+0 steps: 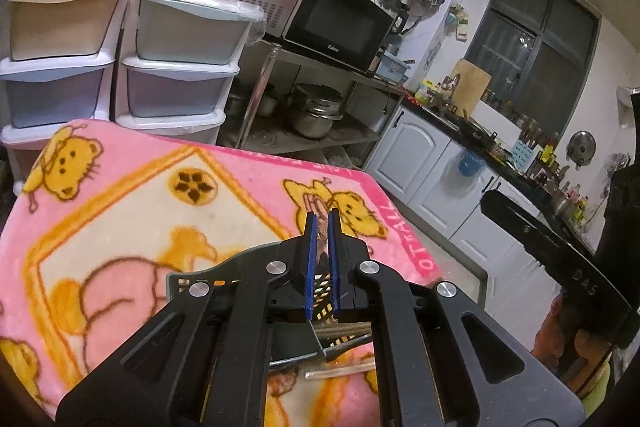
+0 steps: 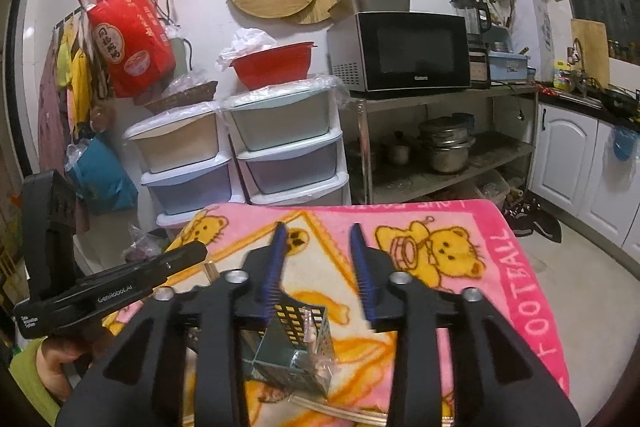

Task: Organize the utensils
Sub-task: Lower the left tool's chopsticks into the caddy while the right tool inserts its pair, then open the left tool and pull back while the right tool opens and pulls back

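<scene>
Your right gripper [image 2: 318, 247] stands part open over the grey perforated utensil basket [image 2: 298, 343], gripping nothing. The basket sits on the pink bear blanket [image 2: 500, 267], clear-handled utensils [image 2: 310, 327] poking from it. Your left gripper [image 1: 322, 227] is pinched shut, seemingly on nothing.

Support surface: a table covered by a pink blanket [image 2: 516, 267] printed with yellow bears and orange borders (the table itself stays hidden under the cloth).
Lettering: "FOOTBALL" runs along the blanket's darker pink edge.
Item on blanket: a grey-green perforated utensil basket [image 2: 296, 343], standing near the front edge.
Beside basket: slim utensils [image 1: 340, 367] lying flat on the blanket (type unclear).
</scene>
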The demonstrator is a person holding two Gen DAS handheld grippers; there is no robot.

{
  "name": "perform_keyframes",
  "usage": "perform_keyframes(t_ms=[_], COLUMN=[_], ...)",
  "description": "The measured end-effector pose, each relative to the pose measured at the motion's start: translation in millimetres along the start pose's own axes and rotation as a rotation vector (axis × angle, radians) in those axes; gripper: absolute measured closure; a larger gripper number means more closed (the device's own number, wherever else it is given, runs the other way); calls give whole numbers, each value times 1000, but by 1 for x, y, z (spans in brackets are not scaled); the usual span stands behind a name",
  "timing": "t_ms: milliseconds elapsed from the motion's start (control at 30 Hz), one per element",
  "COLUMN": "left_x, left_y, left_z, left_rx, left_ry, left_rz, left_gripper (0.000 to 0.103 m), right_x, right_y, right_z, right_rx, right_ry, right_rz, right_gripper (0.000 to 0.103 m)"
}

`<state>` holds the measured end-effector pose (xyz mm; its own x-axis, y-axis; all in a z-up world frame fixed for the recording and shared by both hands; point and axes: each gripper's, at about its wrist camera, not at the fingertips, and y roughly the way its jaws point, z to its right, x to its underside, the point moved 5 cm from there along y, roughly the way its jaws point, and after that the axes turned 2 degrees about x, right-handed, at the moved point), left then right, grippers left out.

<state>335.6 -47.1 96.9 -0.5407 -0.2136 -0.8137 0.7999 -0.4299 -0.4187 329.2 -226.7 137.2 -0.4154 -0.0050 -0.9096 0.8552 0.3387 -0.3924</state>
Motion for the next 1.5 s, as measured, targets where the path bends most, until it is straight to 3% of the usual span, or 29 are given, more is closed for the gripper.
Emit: perform_keyframes(t_ms=[133,433,933,1067,1500], left_x=[3,8,18,19,28], left_y=[-3,-12,-35,-46,-77], left_z=[0,-2,7,10,10], left_rx=[-9,-10,2,12,-4], left_ry=[9,14,39,39,34], left_rz=[1,7,25,43,81], left_gripper=[96,73,30,11,11], right_x=[7,15,38,43,66], right_y=[-8,-28,-48,-52,-68], right_z=[1,1,7,8,16], right_rx=[6,17,20,23,37], right_ry=[-2,-19,-1,6,10], right_rz=[-3,15,-1,-5,-24], right_gripper=[55,35,25,24,21])
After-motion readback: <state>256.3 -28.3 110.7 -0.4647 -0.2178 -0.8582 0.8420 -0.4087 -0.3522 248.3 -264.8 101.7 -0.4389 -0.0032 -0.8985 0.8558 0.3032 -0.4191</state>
